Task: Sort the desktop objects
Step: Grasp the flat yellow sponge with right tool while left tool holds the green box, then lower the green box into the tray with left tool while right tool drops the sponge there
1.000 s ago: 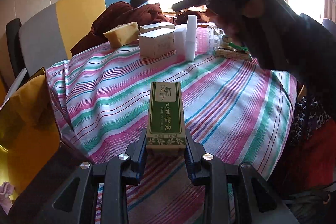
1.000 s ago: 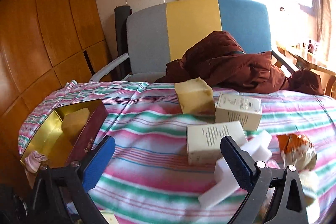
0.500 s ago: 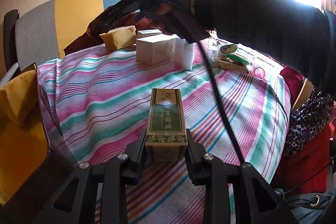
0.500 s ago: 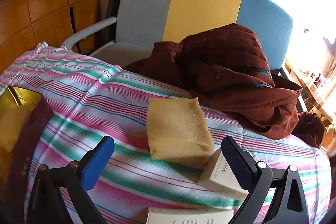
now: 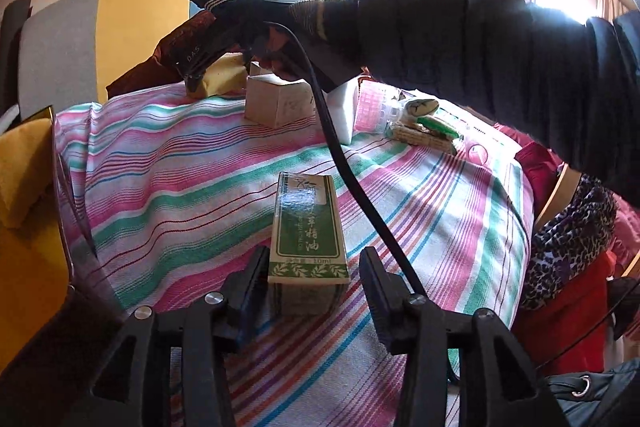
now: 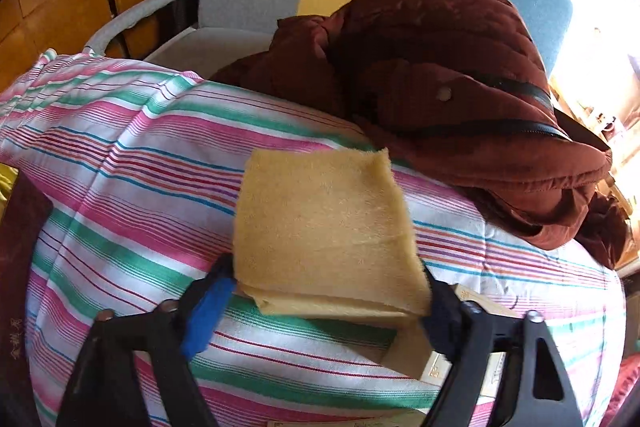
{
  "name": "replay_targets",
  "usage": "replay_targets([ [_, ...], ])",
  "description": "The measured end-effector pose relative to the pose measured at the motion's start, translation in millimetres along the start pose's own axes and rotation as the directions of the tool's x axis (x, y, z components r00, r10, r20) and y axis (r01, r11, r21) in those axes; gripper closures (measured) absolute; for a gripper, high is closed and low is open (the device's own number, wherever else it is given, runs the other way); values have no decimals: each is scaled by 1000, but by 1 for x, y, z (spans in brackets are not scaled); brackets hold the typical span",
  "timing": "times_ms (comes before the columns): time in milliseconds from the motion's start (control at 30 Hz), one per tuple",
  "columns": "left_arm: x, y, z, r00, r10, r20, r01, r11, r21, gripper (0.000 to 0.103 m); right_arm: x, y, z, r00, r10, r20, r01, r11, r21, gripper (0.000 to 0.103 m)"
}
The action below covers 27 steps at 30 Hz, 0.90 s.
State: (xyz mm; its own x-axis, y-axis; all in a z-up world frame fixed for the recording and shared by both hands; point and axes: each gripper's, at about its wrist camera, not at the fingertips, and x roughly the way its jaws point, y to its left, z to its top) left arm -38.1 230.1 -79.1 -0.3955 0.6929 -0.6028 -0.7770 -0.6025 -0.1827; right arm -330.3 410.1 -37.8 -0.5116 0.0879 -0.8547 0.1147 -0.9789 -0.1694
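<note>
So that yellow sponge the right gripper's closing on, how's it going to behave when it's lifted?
The yellow sponge looks porous and fuzzy, so it is probably light and will likely squash between the right gripper's fingers rather than resist. Its rough surface should not slip. It seems to lean on a small box, which might shift.

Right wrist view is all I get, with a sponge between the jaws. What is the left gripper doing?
Observer: The left gripper is open. A green box lies between its jaws on the striped tablecloth.
Operator: What is past the cardboard box beside my sponge?
Observer: A white foam block stands just beyond the cardboard box, on the side away from the sponge.
Operator: And the open box at the table's edge?
Observer: The gold-lined box holds a second sponge.
</note>
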Motion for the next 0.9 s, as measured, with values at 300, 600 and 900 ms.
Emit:
replay_targets([
  [300,1,1,0,1000,-8,3,8,1000,-10,57,-44,3,-10,995,7,104,-8,1000,7,31],
  [600,1,2,0,1000,-9,5,9,1000,-14,57,-122,13,-51,968,35,248,-39,999,10,31],
  [900,1,2,1,999,33,-1,-33,999,-18,67,-182,25,-123,928,40,369,-63,997,52,30],
])
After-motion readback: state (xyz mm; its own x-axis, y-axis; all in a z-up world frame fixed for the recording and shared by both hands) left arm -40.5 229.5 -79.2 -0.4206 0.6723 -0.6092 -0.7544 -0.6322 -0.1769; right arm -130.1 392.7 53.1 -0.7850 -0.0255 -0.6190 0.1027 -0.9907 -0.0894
